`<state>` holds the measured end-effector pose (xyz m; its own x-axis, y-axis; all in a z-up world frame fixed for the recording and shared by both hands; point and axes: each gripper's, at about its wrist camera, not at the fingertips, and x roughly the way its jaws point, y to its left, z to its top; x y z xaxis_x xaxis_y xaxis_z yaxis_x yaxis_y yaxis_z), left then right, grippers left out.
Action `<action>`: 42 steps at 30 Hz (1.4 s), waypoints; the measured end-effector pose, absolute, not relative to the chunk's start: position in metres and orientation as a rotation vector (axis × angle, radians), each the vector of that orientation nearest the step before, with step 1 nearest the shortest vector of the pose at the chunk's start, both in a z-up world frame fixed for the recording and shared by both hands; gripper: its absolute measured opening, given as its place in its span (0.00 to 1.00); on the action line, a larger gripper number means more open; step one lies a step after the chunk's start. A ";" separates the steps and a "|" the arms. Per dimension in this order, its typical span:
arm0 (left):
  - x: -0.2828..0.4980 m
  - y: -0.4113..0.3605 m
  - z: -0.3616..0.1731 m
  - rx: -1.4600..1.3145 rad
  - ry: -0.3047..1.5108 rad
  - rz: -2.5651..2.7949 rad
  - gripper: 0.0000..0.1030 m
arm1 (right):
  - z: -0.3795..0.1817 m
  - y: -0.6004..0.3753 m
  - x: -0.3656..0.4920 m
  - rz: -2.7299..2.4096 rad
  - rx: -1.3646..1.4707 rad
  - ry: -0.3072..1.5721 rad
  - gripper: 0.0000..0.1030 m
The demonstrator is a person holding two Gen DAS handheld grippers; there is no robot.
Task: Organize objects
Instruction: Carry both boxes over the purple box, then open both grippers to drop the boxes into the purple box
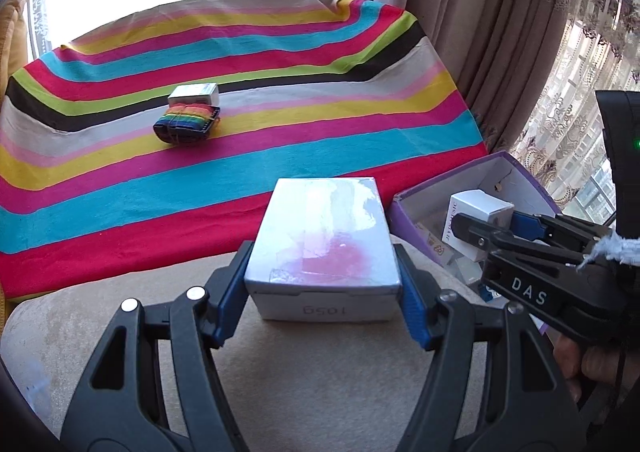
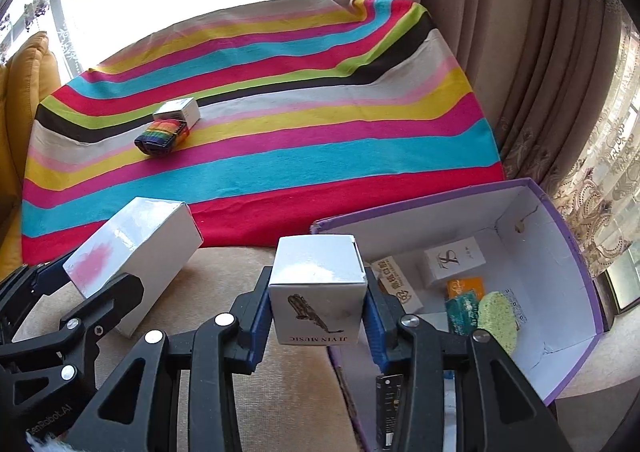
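step: carry-to-box | left gripper [image 1: 326,292] clamped on silver box [image 1: 322,236] | right gripper [image 2: 318,312] clamped on music box [image 2: 318,284] – at purple bin [image 2: 576,252] rim | next: lower in, release

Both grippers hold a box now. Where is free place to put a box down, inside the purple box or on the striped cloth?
The purple box is crowded at its near right, around the green sponge; its far corner is bare. The striped cloth is free right of the rainbow bundle.

You can read "JI YIN MUSIC" upside down on the small white box [image 2: 318,292]. The right gripper [image 1: 486,226] says "DAS"; the larger white box [image 1: 324,252] shows "1059" upside down.
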<state>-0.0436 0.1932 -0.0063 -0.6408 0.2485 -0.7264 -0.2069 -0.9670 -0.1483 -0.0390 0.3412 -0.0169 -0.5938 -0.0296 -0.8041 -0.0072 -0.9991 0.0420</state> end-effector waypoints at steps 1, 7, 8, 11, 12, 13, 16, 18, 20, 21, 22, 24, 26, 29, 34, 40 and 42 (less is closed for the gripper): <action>-0.044 0.198 -0.006 -1.178 -0.074 2.625 0.67 | -0.017 0.346 -0.038 -2.801 1.416 -0.068 0.40; -0.051 0.227 -0.006 -1.180 -0.056 2.556 0.67 | -0.019 0.379 -0.038 -2.851 1.453 -0.107 0.40; -0.052 0.233 -0.006 -1.181 -0.054 2.544 0.67 | -0.020 0.384 -0.038 -2.860 1.459 -0.115 0.40; -0.057 0.248 -0.007 -1.181 -0.045 2.506 0.67 | -0.021 0.401 -0.037 -2.899 1.473 -0.120 0.40; -0.059 0.253 -0.007 -1.180 -0.041 2.495 0.67 | -0.022 0.406 -0.037 -2.916 1.479 -0.115 0.41; -0.060 0.258 -0.007 -1.180 -0.036 2.483 0.67 | -0.022 0.412 -0.037 -2.929 1.487 -0.116 0.40; -0.065 0.275 -0.008 -1.186 -0.022 2.447 0.67 | -0.023 0.428 -0.036 -2.961 1.505 -0.131 0.41; -0.067 0.285 -0.009 -1.191 -0.016 2.417 0.67 | -0.023 0.440 -0.035 -2.984 1.521 -0.135 0.41; -0.069 0.296 -0.010 -1.196 -0.013 2.390 0.67 | -0.024 0.450 -0.035 -3.004 1.532 -0.148 0.41; -0.070 0.300 -0.011 -1.199 -0.011 2.376 0.67 | -0.024 0.455 -0.034 -3.013 1.537 -0.156 0.41; -0.072 0.305 -0.011 -1.202 -0.013 2.361 0.67 | -0.023 0.461 -0.034 -3.021 1.541 -0.166 0.41; -0.073 0.313 -0.012 -1.199 -0.033 2.320 0.67 | -0.023 0.470 -0.034 -3.040 1.549 -0.186 0.41; -0.075 0.318 -0.012 -1.199 -0.048 2.286 0.70 | -0.022 0.479 -0.034 -3.064 1.563 -0.197 0.41; -0.078 0.323 -0.012 -1.207 -0.054 2.275 0.78 | -0.024 0.489 -0.035 -3.074 1.599 -0.228 0.43; -0.080 0.317 -0.013 -1.227 -0.086 2.281 0.78 | -0.024 0.490 -0.034 -3.074 1.601 -0.248 0.58; -0.081 0.306 -0.011 -1.224 -0.110 2.295 0.78 | -0.025 0.475 -0.039 -3.041 1.595 -0.211 0.64; -0.082 0.301 -0.011 -1.226 -0.111 2.305 0.78 | -0.025 0.470 -0.040 -3.030 1.589 -0.205 0.64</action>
<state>-0.0821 0.3013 -0.0107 -0.4533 0.4815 -0.7501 -0.4075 -0.8604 -0.3060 -0.0400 0.4699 -0.0245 -0.5383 0.1948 -0.8199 -0.3032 -0.9525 -0.0272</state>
